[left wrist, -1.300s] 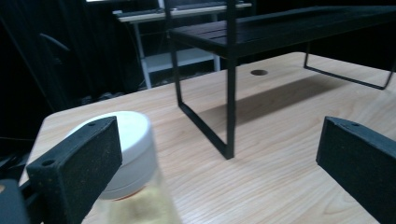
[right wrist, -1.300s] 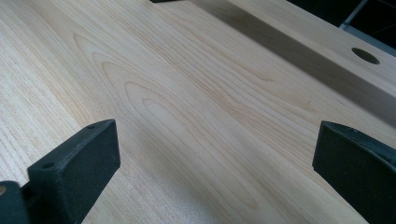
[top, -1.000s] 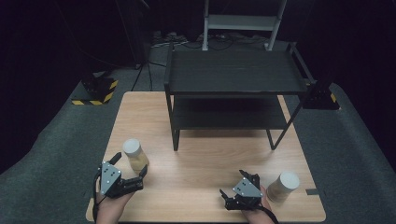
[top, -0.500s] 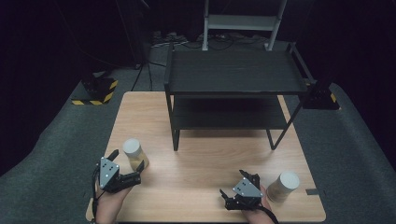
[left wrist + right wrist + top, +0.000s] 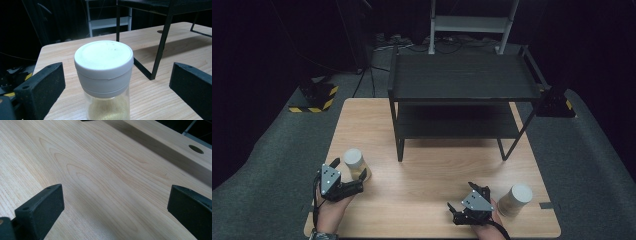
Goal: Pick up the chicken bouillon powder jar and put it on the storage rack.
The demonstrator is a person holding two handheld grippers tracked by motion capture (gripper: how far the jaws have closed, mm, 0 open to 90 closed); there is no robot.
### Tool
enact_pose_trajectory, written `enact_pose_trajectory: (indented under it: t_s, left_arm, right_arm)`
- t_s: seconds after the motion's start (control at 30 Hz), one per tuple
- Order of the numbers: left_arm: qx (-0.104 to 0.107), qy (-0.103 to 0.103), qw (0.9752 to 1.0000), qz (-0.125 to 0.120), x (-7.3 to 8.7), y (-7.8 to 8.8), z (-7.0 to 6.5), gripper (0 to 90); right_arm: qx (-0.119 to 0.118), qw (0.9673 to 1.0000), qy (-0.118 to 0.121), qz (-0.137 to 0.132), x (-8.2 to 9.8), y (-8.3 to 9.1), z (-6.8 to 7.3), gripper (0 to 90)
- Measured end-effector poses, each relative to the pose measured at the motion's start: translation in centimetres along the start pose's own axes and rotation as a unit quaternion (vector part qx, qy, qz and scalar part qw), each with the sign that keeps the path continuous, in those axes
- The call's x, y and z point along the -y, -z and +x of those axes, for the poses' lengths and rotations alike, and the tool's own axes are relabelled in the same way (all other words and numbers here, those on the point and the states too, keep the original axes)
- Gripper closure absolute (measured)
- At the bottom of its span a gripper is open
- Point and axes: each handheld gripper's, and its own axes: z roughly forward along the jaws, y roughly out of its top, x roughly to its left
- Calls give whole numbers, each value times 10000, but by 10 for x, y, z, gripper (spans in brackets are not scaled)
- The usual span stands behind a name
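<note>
The left tool [image 5: 346,176] stood at the near-left part of the wooden counter [image 5: 437,165], held in the person's left hand [image 5: 331,212], with its jaws spread wide on either side of a jar [image 5: 354,164]. In the left gripper view the jar [image 5: 104,75] stood upright between the two black jaws, with a clear gap on each side, so the tool was released and not touching it. The jar had a clear body holding a pale yellowish fill and a white screw lid [image 5: 104,58] that was closed on top.

The right tool [image 5: 466,199] lay low over the near-right part of the counter, held in the person's right hand [image 5: 484,222]. In the right gripper view its jaws were wide apart over bare wood grain [image 5: 105,182], grasping nothing. A second white-lidded jar [image 5: 515,199] stood upright just beside the right tool, on its outer side, near the counter's right edge; whether the two touched could not be told.

A black two-level shelf rack [image 5: 459,100] occupied the far half of the counter, well apart from both jars; one of its legs [image 5: 160,47] appeared behind the first jar in the left gripper view. The grey floor [image 5: 272,165] surrounded the counter.
</note>
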Motion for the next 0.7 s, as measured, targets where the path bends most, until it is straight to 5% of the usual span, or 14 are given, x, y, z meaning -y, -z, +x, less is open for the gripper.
enact_pose_trajectory:
  t_s: [0.7]
  left_arm:
    - [-79, 301, 9995, 108, 8, -24, 9, 33]
  right_arm:
    - [-9, 10000, -22, -18, 1, 0, -1, 0]
